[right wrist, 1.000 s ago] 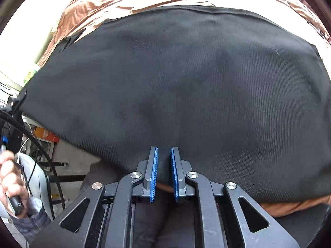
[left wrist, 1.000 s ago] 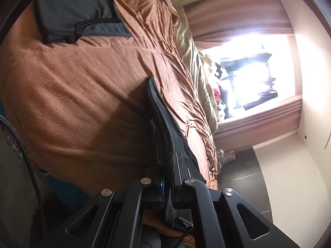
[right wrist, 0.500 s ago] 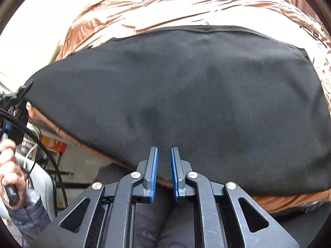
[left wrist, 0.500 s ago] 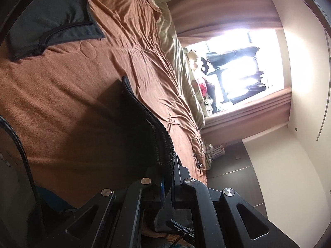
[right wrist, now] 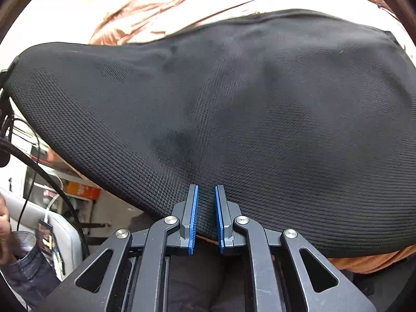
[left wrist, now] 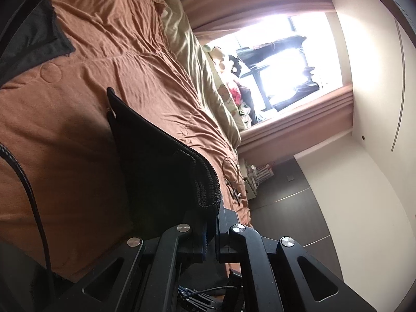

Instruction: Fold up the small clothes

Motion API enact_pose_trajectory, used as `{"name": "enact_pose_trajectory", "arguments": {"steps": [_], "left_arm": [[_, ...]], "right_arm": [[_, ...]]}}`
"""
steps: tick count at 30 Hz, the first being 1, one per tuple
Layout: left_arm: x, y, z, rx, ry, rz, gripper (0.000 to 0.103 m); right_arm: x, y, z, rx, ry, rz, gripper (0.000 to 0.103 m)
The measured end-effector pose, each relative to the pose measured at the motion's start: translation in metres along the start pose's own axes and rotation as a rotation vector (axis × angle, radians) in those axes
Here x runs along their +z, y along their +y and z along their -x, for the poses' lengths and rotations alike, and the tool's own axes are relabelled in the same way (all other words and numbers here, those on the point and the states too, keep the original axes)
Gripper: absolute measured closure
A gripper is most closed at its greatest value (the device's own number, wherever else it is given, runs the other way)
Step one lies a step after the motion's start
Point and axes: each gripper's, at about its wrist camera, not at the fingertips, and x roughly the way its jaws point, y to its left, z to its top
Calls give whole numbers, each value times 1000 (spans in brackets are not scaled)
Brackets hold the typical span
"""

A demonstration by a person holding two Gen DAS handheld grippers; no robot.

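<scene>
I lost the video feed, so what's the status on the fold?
Left gripper shut on black garment edge, lifted off the bed. Right gripper slightly apart over the same garment, no clear pinch. Second dark garment farther off, nothing blocking.

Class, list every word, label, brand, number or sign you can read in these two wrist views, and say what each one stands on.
None can be read.
Orange box under the lifted black garment: it bears pale marks, too blurred to read.
Cushion with a bear picture by the window: marks under the bear, too small to read.
</scene>
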Motion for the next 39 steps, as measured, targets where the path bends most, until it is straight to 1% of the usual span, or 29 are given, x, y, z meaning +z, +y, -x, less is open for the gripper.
{"name": "enact_pose_trajectory", "arguments": {"steps": [3, 7, 8, 9, 10, 11, 12, 13, 17, 23, 25, 32, 39], "left_arm": [[-1, -19, -14, -11, 20, -32, 100], [-8, -45, -35, -19, 54, -71, 100], [-9, -51, -40, -21, 62, -80, 100], [-11, -58, -46, -23, 71, -90, 100], [-14, -65, -52, -25, 81, -100, 100], [-17, -68, -54, -27, 89, -106, 100], [-20, -75, -60, -29, 99, -115, 100], [-24, -82, -66, -32, 109, -125, 100], [-41, -103, -83, -39, 147, -161, 100], [-74, -130, -121, -42, 224, -211, 99], [-86, -134, -132, -42, 251, -220, 99], [-134, -142, -180, -36, 365, -242, 99], [-183, -138, -219, 10, 478, -275, 99]], "right_arm": [[1, -12, 25, -2, -60, 1, 93], [-9, -35, 63, -3, -124, -20, 92], [-11, -43, 68, -3, -137, -29, 89], [-13, -52, 75, -6, -148, -39, 81], [-14, -58, 80, -8, -161, -48, 75], [-16, -65, 88, -12, -179, -56, 61], [-19, -72, 95, -15, -198, -64, 51], [-23, -80, 104, -19, -218, -72, 50], [-36, -103, 126, -13, -260, -105, 50], [-67, -136, 155, -18, -306, -160, 50], [-72, -150, 167, -25, -311, -182, 50], [-101, -177, 192, -49, -325, -240, 50], [-121, -205, 206, -69, -327, -302, 50]]}}
